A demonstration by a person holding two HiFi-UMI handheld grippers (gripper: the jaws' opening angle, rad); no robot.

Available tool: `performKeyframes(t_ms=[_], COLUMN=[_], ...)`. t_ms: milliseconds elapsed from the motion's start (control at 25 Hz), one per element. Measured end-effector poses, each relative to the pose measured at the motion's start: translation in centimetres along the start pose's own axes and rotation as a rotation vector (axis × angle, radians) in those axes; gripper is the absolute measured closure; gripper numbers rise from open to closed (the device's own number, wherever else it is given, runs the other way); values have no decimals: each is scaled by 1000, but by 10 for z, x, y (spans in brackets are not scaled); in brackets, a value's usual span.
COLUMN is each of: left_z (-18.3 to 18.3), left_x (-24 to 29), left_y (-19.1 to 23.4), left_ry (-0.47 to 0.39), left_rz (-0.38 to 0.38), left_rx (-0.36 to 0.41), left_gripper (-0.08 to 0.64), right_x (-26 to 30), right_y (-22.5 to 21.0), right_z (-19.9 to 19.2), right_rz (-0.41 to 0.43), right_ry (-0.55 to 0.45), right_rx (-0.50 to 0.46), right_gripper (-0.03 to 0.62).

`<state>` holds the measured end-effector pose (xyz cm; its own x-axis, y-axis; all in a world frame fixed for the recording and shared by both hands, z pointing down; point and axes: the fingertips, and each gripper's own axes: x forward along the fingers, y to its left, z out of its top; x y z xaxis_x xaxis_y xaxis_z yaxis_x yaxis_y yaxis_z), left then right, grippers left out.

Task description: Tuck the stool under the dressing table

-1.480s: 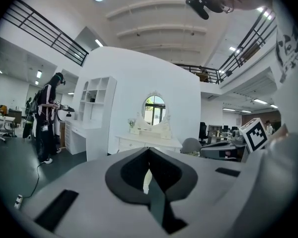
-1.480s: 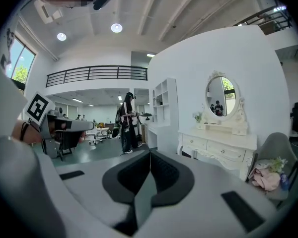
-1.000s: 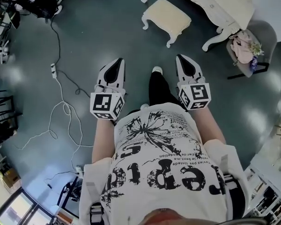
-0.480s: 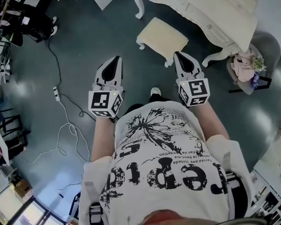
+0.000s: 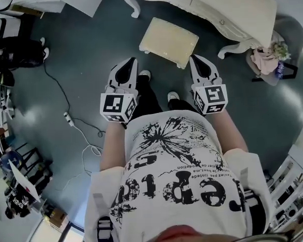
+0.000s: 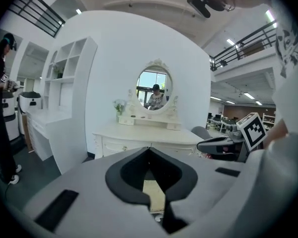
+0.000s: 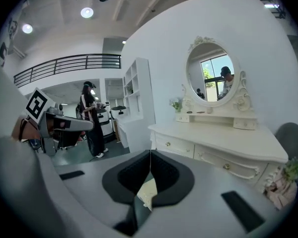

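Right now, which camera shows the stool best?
The head view: the stool shows its whole top from above, just in front of the dressing table. The left gripper view and right gripper view each catch only a pale sliver of it through the gap under the shut jaws.

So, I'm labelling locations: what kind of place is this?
Probably a staged bedroom corner inside a large open workspace, not a home: a dressing table with oval mirror and stool, but a mezzanine railing overhead and loose cables underfoot.
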<state>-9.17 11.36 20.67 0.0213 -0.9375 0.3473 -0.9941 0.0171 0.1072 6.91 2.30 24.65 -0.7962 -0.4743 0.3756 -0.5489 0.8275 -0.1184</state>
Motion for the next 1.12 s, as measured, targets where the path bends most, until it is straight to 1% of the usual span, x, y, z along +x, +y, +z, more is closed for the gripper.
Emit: performKeyframes(t_ms=[80,200,320,480,600,720,880,1000,1120], left_z=[0,-1,-10,-46,-85,-127,-197,-249,-300], left_x=[31,75,113,153,177,202,219,229,237], left_y=[15,36,58,80,88,91,94,99,101], left_ry=[29,78,124,203,256,285,360,405,423], left_rz=[-61,-171,-260,-375,-434,-472,-482,-474,-481], left_rx=[8,27,35,47,60,79,109,88,56], left_gripper=[540,540,540,540,540,540,540,540,540], right_x=[20,48,75,106,129,153,174,190,203], right_y=[-9,-22,-29,-31,-31,-37,-33,-31,-33], right_z=[-2,-7,-18,-50,-83,-122,-192,-244,-294], right_rz=[-54,-163,-247,-343,-381,-407,-432,-436,-449], right_ry=[13,32,51,90,121,145,211,253,289], right_rx=[28,88,140,189,212,235,301,344,381], right_gripper=[574,574,574,574,574,573,574,574,574])
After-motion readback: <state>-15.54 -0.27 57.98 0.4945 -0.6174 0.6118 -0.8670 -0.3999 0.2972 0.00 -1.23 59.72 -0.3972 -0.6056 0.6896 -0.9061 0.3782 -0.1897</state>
